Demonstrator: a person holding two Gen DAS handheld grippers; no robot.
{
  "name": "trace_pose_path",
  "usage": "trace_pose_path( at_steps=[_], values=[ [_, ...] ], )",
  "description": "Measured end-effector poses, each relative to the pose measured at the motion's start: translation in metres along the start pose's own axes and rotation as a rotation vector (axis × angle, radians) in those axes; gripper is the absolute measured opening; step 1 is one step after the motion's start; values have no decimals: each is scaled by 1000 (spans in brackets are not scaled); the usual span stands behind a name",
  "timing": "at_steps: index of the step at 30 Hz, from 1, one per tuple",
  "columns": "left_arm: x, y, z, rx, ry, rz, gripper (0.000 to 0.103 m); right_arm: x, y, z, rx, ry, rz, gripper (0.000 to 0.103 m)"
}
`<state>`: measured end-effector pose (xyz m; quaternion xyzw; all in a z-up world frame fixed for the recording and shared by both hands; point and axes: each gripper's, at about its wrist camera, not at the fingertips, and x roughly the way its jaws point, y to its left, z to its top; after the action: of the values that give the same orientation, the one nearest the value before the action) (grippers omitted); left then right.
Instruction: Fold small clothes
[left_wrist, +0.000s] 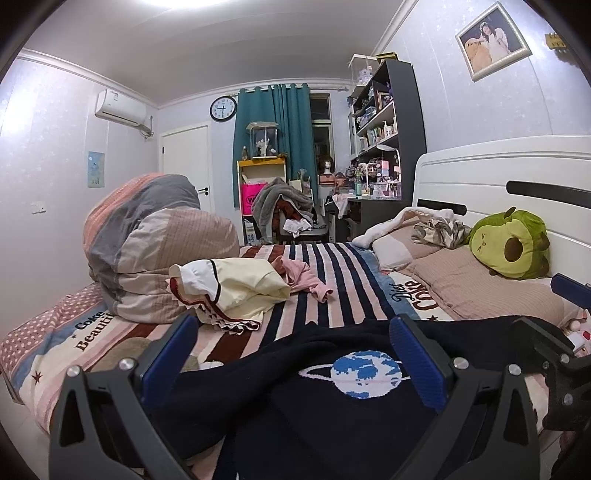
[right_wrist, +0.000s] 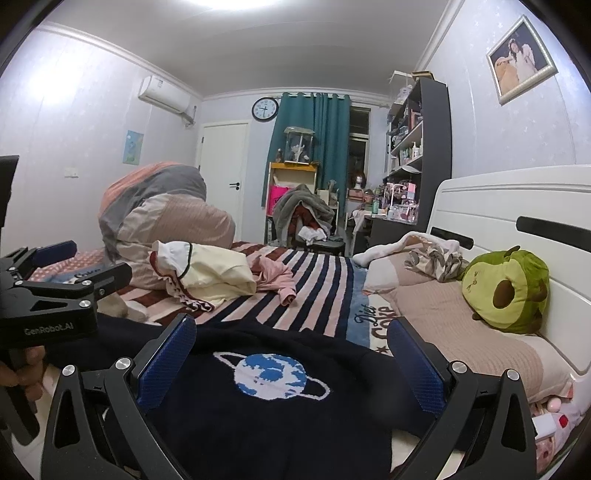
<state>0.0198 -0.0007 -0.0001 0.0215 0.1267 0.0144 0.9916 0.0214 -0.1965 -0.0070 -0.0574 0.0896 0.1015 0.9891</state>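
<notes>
Up close, one navy planet sweater (left_wrist: 332, 413), two grippers, left (left_wrist: 295, 354) and right (right_wrist: 291, 358), both spread wide, one cream garment (left_wrist: 236, 291), one pink garment (left_wrist: 303, 278), striped bedspread (left_wrist: 332, 280), one avocado plush (left_wrist: 513, 245), cluttered bedroom.

Ahead of us, the striped bedspread (left_wrist: 332, 280) lies bare between the navy planet sweater (right_wrist: 266, 406) at the near edge and a cream garment (left_wrist: 240, 291) with a pink one (left_wrist: 306, 280) just beside it. A heaped duvet (left_wrist: 155, 240) blocks the left. Pillows (right_wrist: 454, 314) and an avocado plush (right_wrist: 506, 291) line the right, against the white headboard (right_wrist: 517, 206).
</notes>
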Motion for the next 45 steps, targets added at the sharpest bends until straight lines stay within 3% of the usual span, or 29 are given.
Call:
trace_pose_path(
  at_steps=[45],
  values=[
    [-1,6,-4,-17,4,-8,102,0,2,-2,-9,16,0,102]
  ],
)
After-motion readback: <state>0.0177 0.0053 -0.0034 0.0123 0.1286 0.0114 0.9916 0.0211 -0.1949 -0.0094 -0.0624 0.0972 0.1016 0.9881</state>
